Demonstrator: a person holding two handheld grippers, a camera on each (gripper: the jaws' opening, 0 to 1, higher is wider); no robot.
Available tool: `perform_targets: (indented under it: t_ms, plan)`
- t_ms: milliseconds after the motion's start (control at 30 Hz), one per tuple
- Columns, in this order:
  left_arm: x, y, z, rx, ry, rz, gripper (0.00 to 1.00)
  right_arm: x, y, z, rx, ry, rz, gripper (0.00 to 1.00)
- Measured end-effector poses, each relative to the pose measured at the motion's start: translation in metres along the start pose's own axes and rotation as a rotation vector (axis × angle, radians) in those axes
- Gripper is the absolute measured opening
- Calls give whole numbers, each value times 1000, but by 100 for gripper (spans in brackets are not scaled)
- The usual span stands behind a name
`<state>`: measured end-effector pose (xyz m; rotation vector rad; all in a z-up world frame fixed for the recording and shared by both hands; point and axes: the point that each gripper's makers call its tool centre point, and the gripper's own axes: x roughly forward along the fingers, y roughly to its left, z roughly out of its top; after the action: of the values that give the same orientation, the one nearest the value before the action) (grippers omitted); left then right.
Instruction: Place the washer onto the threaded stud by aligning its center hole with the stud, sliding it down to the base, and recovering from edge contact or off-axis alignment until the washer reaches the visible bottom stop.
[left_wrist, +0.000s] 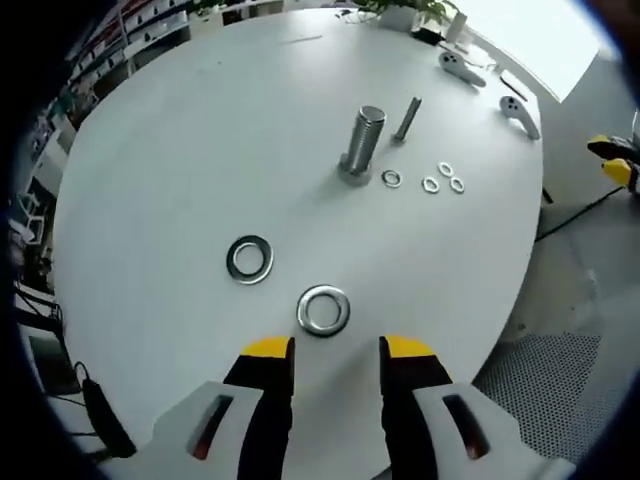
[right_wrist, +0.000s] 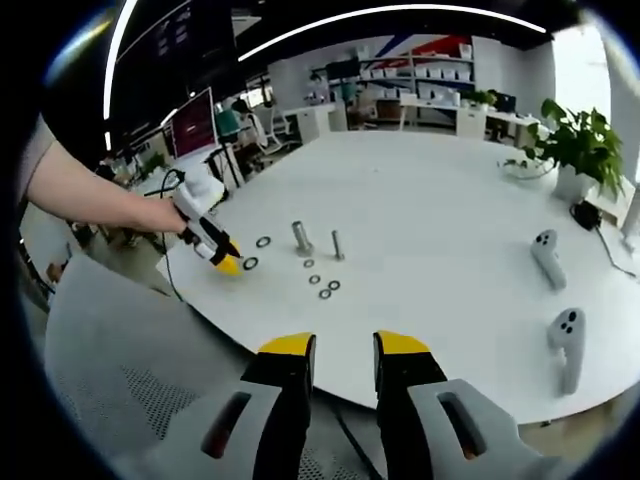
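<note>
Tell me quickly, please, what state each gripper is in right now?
Left gripper: open, holding nothing, poised just short of a large washer.
Right gripper: open, holding nothing, back from the table.

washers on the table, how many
6. Two large ones lie near the left gripper: one just ahead of its jaws, one further left. Four small: one beside the big stud, three clustered further right.

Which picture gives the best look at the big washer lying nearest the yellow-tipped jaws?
The left gripper view: the big washer lies just ahead of the left hand-held gripper, large enough to show its center hole. In the right gripper view the same washer is a tiny ring beside that hand-held gripper's yellow tips.
</note>
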<state>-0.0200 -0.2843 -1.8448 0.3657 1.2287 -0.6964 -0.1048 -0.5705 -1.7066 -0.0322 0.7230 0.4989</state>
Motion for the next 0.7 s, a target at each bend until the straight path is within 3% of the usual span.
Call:
perform_targets:
  t_ms: [167, 300, 467, 600, 700]
  plan:
    - [6, 6, 7, 73, 10, 31, 30, 0, -1, 0, 2, -1, -3, 26]
    - [7, 4, 10, 78, 22, 34, 28, 0, -1, 0, 0, -1, -5, 26]
    - [9, 6, 9, 160, 88, 70, 25, 0, -2, 1, 0, -6, -6, 26]
    - [10, 6, 12, 115, 105, 68, 27, -1, -2, 2, -1, -10, -6, 26]
    - [11, 4, 12, 151, 124, 65, 28, -1, -2, 2, -1, -11, -6, 26]
